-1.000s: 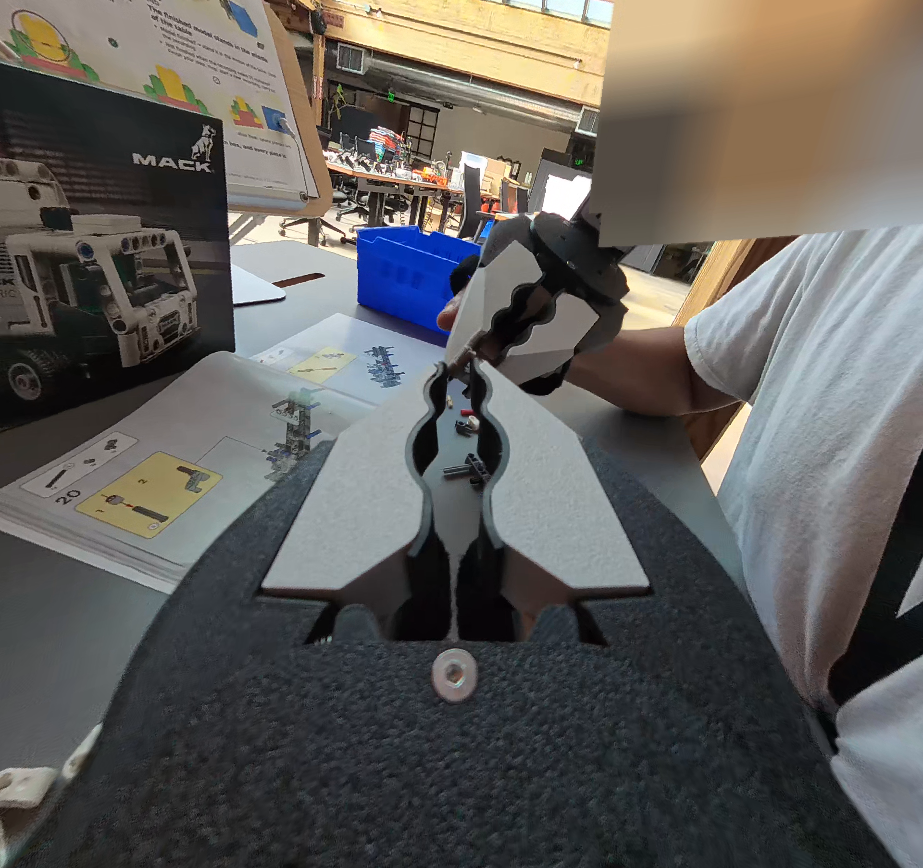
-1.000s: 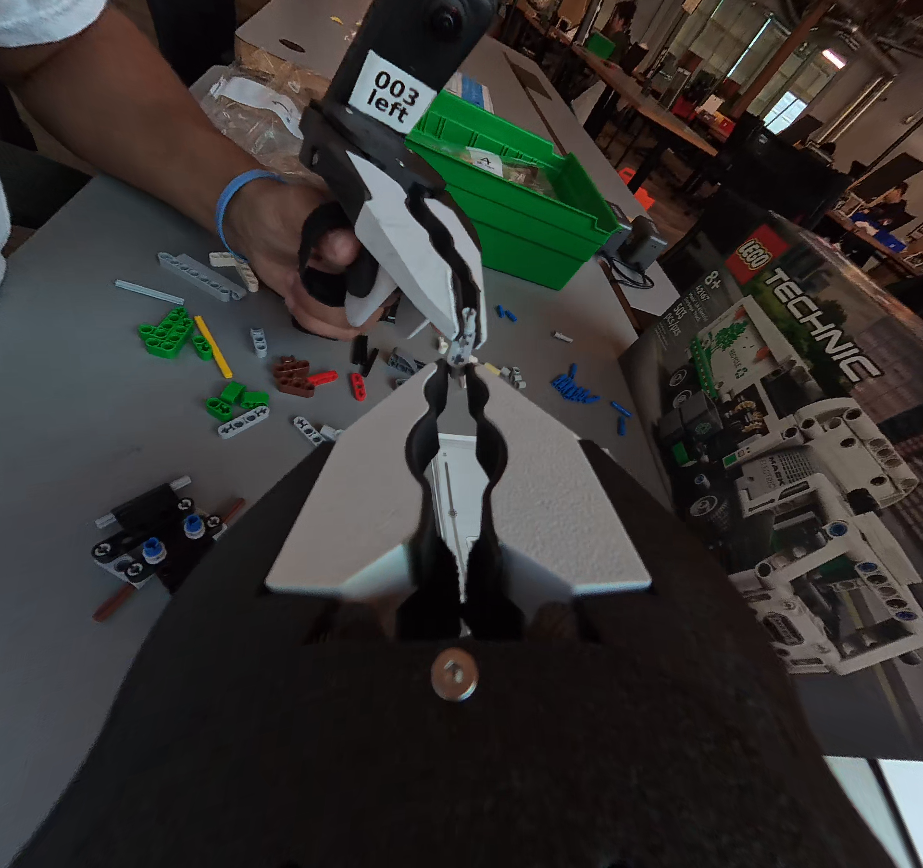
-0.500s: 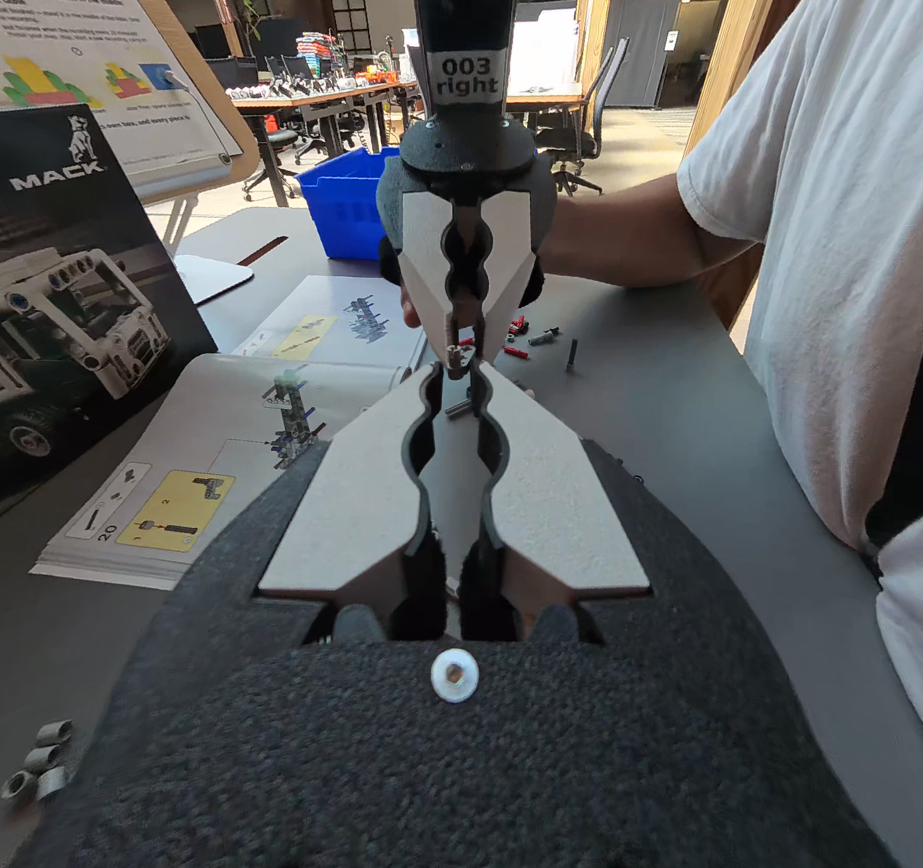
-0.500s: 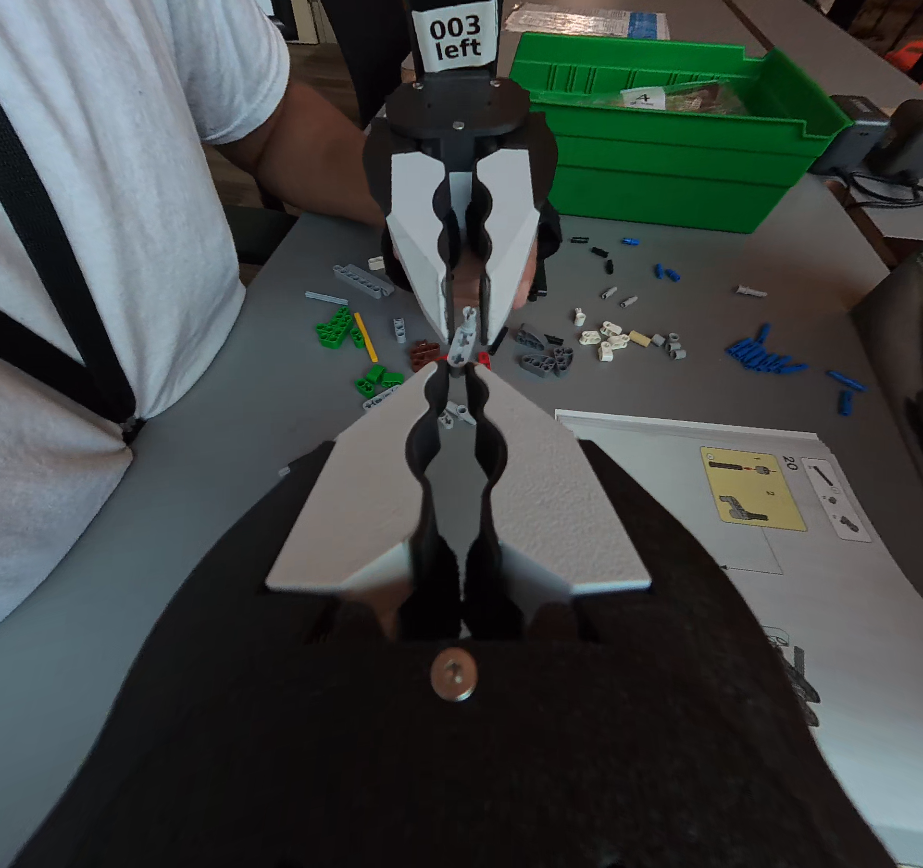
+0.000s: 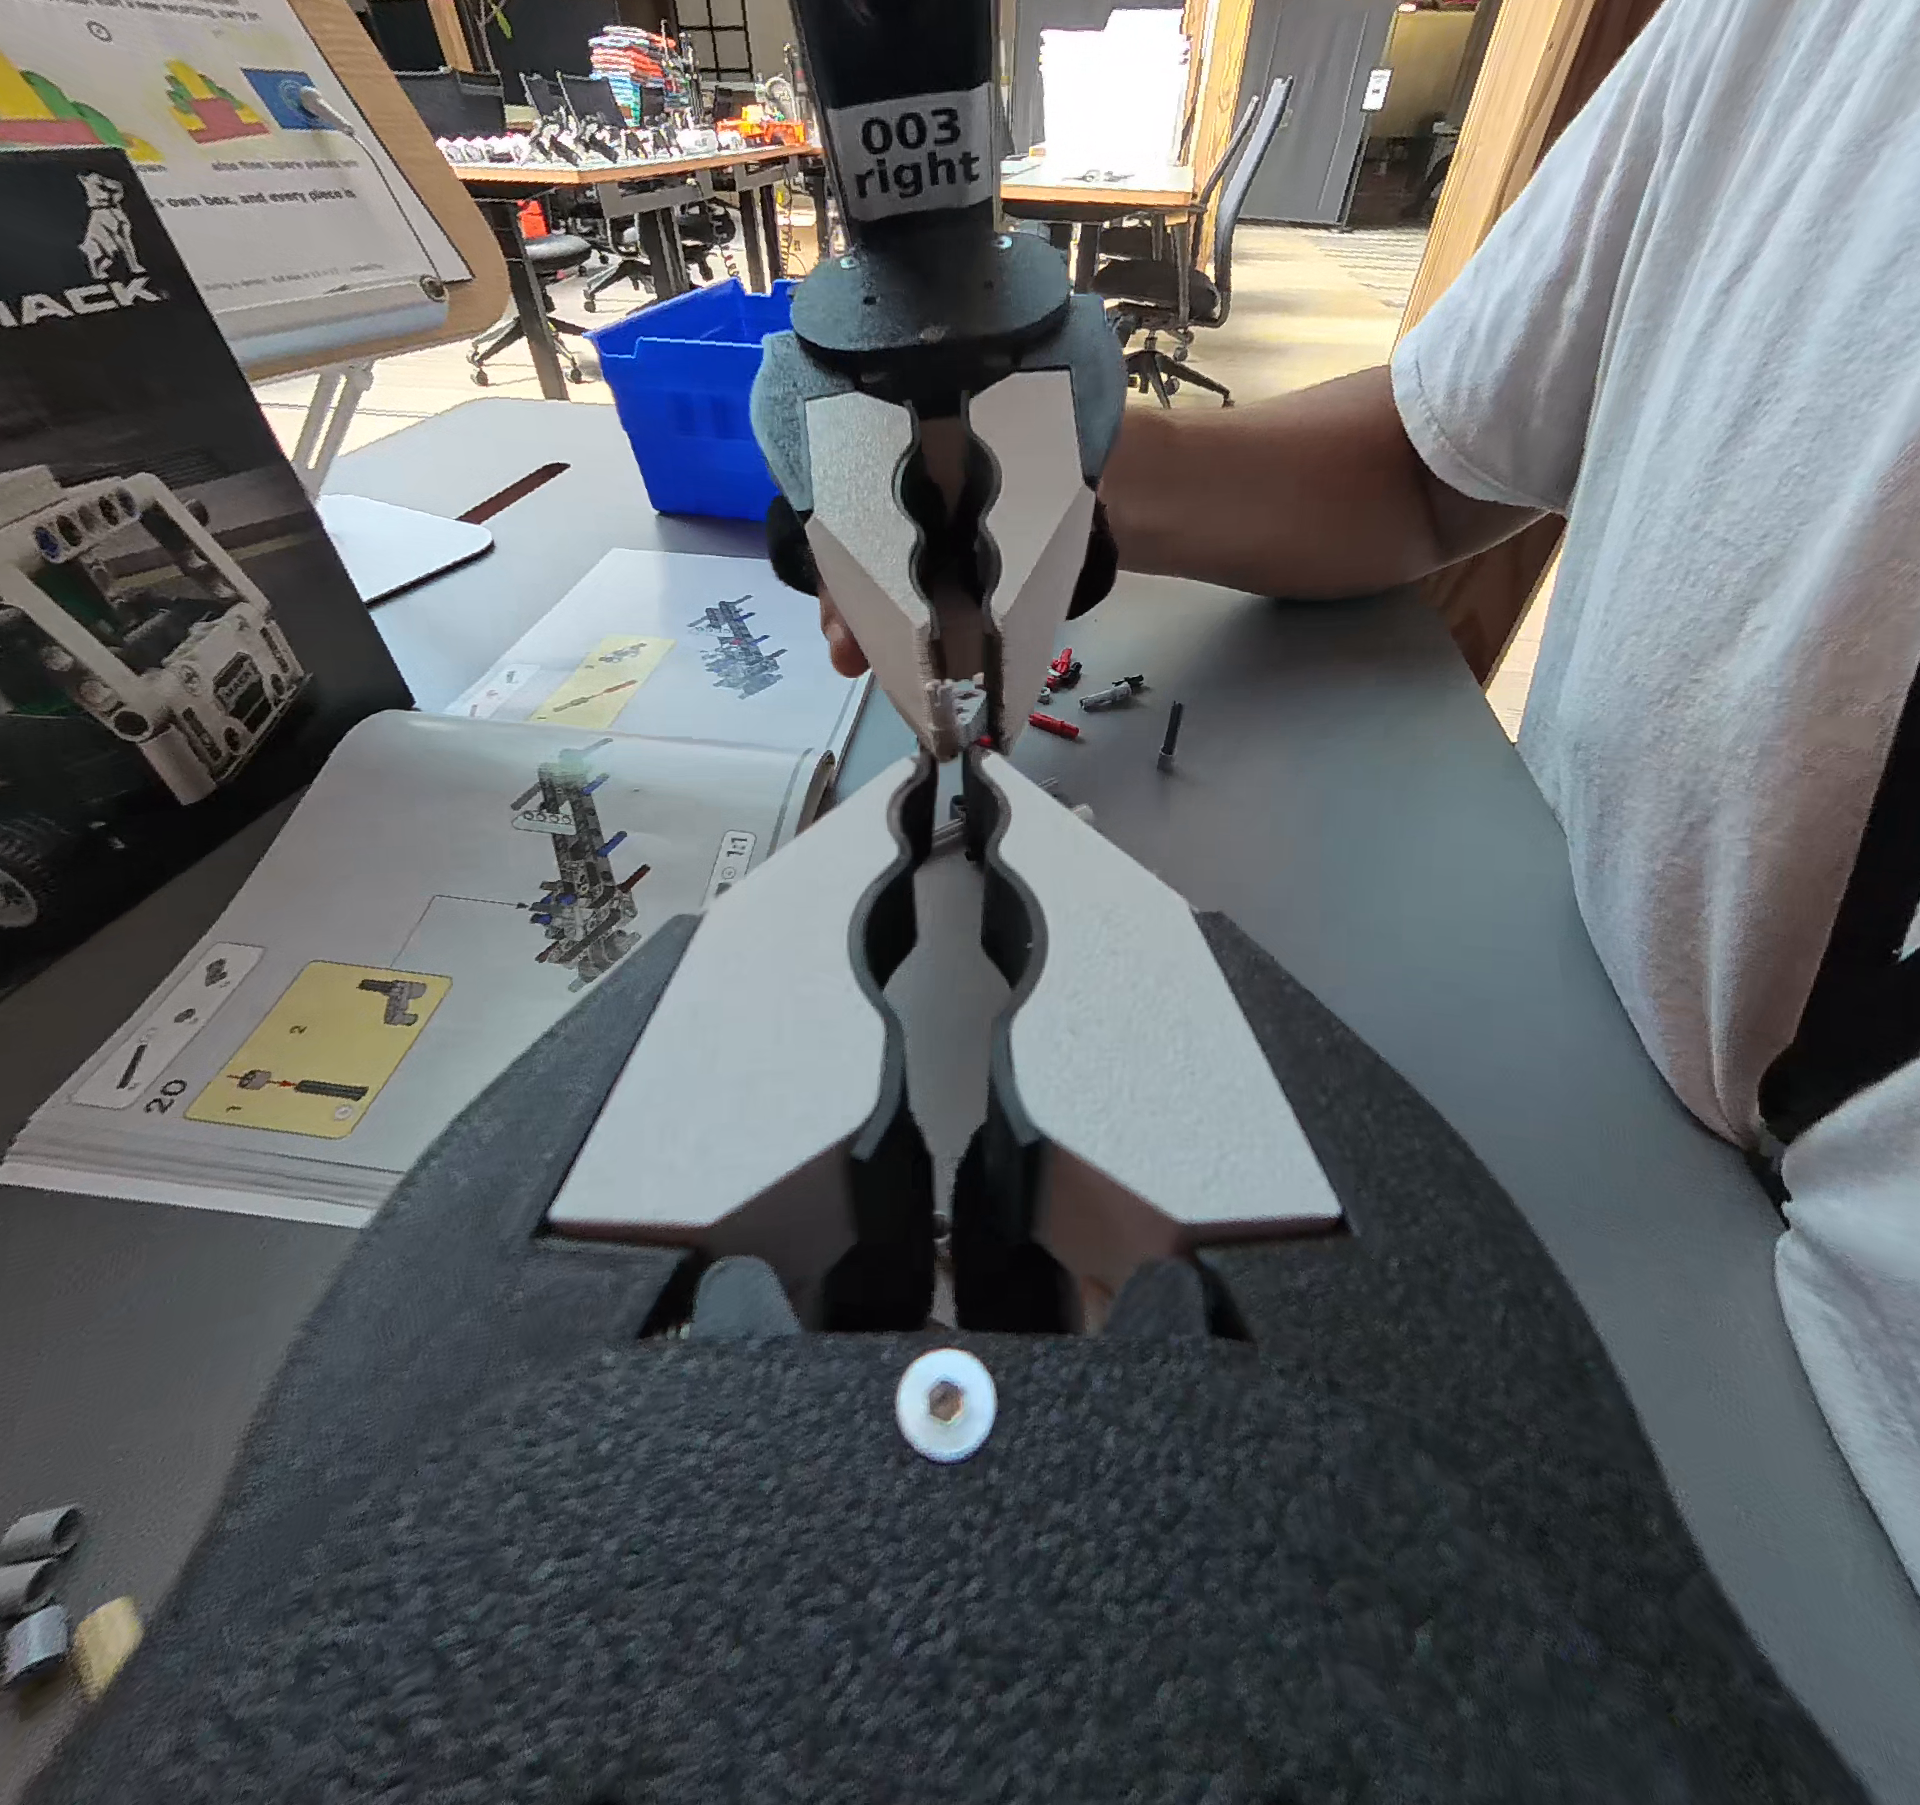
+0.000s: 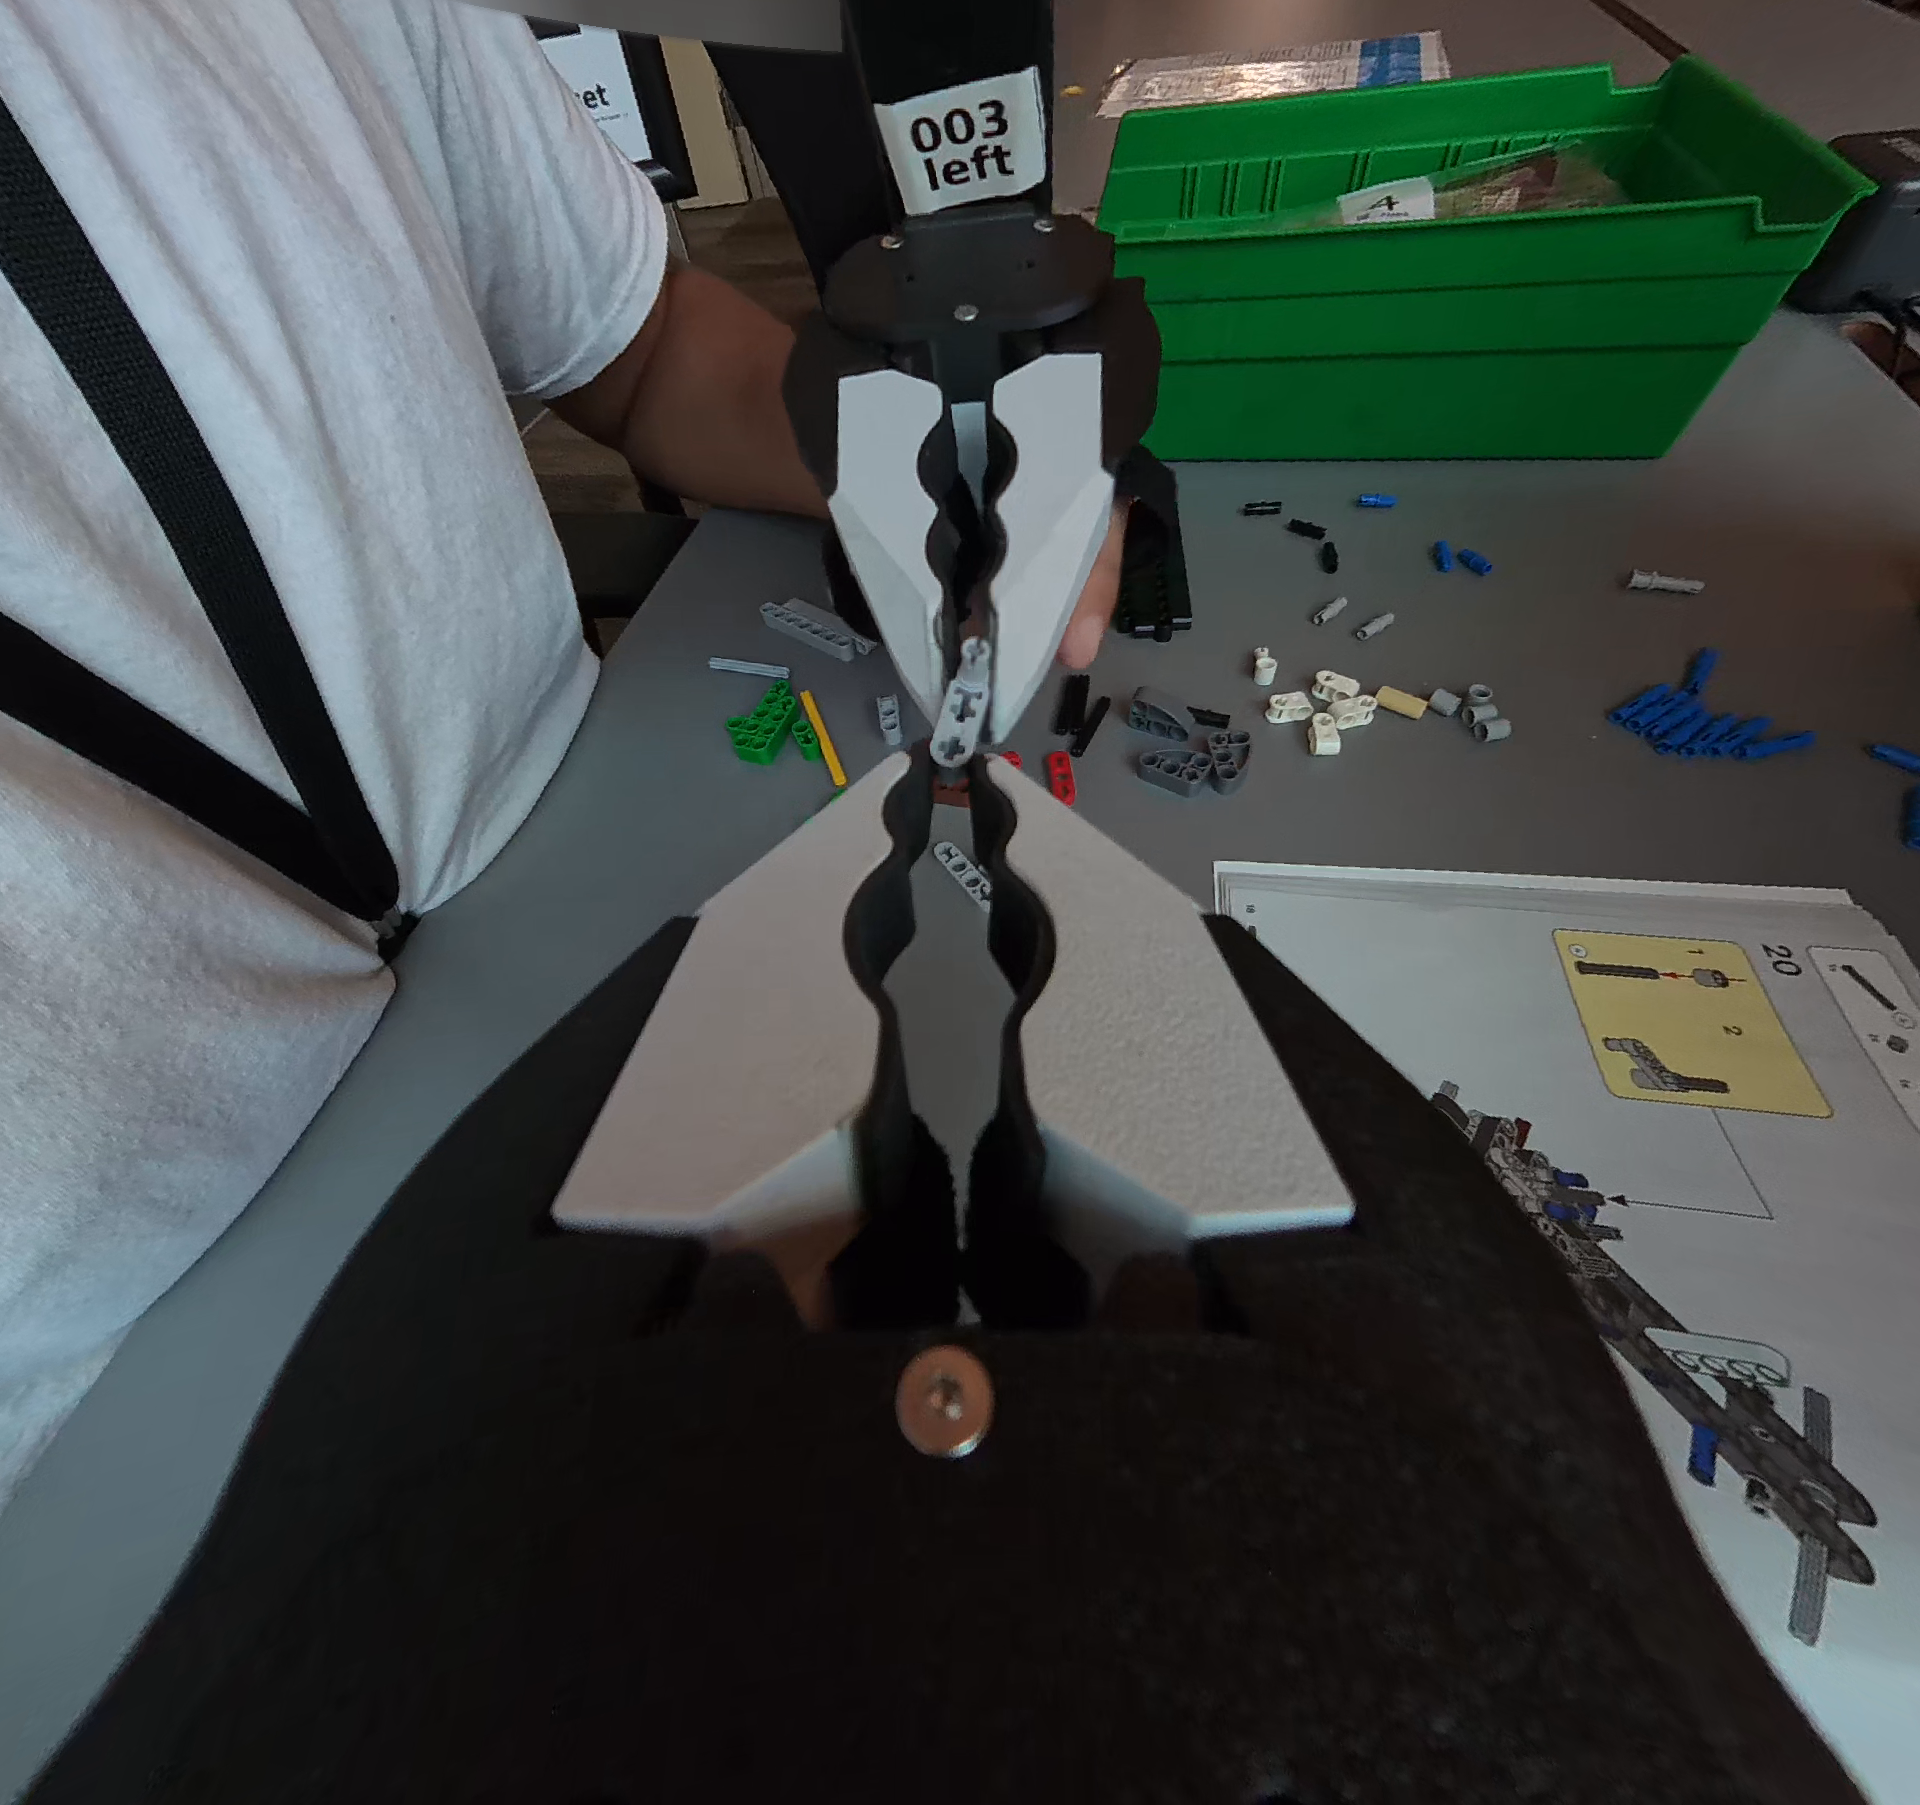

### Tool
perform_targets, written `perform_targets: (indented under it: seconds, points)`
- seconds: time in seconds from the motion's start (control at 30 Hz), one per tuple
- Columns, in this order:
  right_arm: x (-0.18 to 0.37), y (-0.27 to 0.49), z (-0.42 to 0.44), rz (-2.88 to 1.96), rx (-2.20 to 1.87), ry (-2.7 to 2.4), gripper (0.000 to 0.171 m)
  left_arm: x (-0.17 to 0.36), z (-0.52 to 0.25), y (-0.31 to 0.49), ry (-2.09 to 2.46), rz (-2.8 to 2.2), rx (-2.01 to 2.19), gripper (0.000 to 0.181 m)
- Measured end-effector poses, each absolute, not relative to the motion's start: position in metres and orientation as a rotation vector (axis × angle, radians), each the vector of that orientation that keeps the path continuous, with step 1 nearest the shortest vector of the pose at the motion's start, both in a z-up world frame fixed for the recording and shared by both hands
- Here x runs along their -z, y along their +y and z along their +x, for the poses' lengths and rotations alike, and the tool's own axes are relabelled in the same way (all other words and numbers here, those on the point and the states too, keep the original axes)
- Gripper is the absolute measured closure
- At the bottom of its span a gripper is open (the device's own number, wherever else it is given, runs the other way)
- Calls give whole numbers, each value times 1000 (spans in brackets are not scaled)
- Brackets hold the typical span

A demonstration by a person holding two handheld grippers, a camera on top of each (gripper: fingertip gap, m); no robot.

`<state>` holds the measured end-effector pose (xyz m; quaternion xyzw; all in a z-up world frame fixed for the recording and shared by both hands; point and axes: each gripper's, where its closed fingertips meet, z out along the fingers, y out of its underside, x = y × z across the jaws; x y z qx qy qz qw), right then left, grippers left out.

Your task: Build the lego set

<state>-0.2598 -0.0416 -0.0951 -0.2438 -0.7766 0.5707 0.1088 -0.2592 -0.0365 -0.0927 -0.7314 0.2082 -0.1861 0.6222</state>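
Both tips have drawn closer; left hand-held gripper (image 6: 961, 706) clamps a grey beam (image 6: 963, 708), right hand-held gripper's (image 5: 961, 716) grip unclear.

The left gripper (image 5: 940, 768) and right gripper (image 6: 945, 763) face each other tip to tip above the table, both with jaws nearly closed, each held by a bare forearm reaching in.

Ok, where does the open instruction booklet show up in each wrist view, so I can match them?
Left wrist view: instruction booklet lies left of centre, beside the left tool.
Right wrist view: same booklet sits lower right, past the right tool.
Shared landmark: the booklet's yellow panel.
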Motion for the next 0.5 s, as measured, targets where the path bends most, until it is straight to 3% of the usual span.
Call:
perform_targets:
  seconds: [0.13, 0.5]
  points:
    - [97, -43, -258, -722, -1691, -2305, 168, 93, -262, -37, 460, -1695, 475, 166]
    - [100, -45, -257, -725, -1688, -2322, 168, 92, -253, -41, 489, -1691, 523, 167]
